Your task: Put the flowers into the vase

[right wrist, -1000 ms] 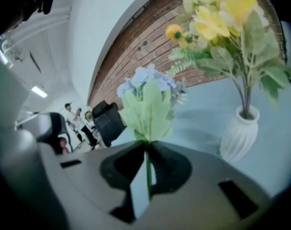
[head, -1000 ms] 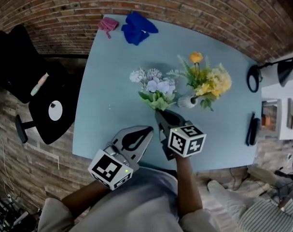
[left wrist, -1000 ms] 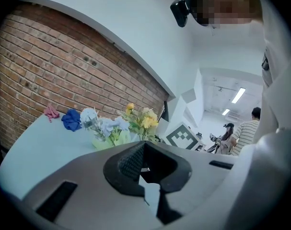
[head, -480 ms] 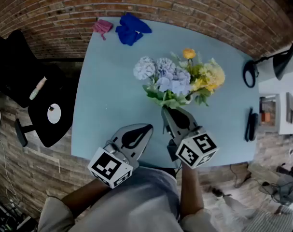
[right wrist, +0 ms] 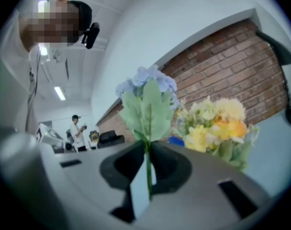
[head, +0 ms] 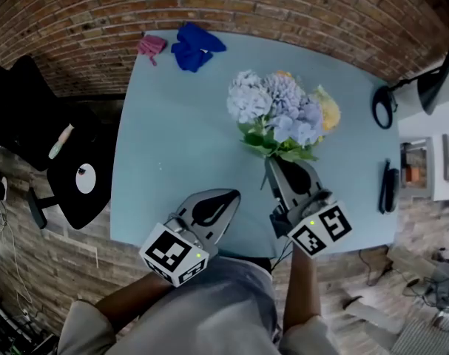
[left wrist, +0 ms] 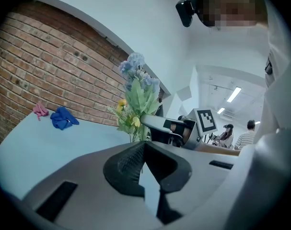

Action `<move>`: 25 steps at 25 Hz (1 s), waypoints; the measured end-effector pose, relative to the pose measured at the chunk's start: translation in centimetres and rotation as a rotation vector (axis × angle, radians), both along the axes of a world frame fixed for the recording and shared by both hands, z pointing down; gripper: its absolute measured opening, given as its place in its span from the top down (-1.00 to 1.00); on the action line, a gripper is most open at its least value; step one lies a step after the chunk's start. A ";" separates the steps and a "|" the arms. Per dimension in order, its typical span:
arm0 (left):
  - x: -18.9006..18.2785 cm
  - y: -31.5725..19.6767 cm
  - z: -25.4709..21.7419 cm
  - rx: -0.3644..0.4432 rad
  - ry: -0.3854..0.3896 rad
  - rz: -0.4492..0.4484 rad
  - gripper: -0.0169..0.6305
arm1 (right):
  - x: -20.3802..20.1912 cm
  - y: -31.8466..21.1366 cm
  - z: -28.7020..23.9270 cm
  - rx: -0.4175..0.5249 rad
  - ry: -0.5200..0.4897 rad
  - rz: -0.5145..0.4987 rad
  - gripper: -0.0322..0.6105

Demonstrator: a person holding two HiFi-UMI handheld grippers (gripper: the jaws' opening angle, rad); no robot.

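Note:
My right gripper [head: 271, 163] is shut on the green stem [right wrist: 147, 172] of a pale blue hydrangea bunch [head: 277, 114] and holds it upright, high above the light blue table [head: 172, 139]. In the right gripper view the blue heads [right wrist: 147, 86] and leaves rise straight out of the jaws. A yellow and orange bouquet [right wrist: 217, 123] stands just beyond them; from the head view only its edge [head: 328, 109] shows behind the blue bunch. The vase is hidden under the flowers. My left gripper [head: 230, 195] hovers near the table's front edge, shut and empty.
A blue cloth [head: 194, 46] and a small pink item [head: 150, 45] lie at the table's far left corner, by the brick wall. A black lamp [head: 393, 103] and a dark device [head: 389, 187] are at the right edge. A black chair [head: 54, 146] stands left of the table.
My right gripper has risen and shifted right with the blue bunch, which now covers the yellow bouquet and the vase from above. The left gripper has barely moved.

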State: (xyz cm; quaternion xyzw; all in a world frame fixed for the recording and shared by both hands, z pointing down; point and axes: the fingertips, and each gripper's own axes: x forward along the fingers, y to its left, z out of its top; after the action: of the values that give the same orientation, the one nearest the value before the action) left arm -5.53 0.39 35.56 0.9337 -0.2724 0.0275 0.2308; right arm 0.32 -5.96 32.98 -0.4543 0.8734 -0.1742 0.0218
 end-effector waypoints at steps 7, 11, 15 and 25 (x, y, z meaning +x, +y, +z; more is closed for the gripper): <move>4.1 0.0 -0.7 0.016 -0.011 0.065 0.90 | 2.0 -1.5 -1.2 0.079 -0.023 -0.068 0.73; 6.5 0.5 -0.3 0.008 -0.031 0.098 0.90 | 3.3 -2.1 -1.4 0.111 -0.069 -0.120 0.74; 8.2 0.7 0.0 -0.012 -0.044 0.100 0.90 | 4.7 -2.3 -2.5 0.162 -0.136 -0.166 0.74; 9.8 1.3 2.3 -0.044 -0.132 0.091 0.90 | 5.0 -3.1 -2.6 0.284 -0.048 -0.282 0.74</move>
State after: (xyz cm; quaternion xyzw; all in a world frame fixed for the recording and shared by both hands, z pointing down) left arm 4.32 1.67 37.87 0.9359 -0.2439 0.1054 0.2314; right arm 5.28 -9.08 30.41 -0.3157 0.9433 -0.0612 0.0818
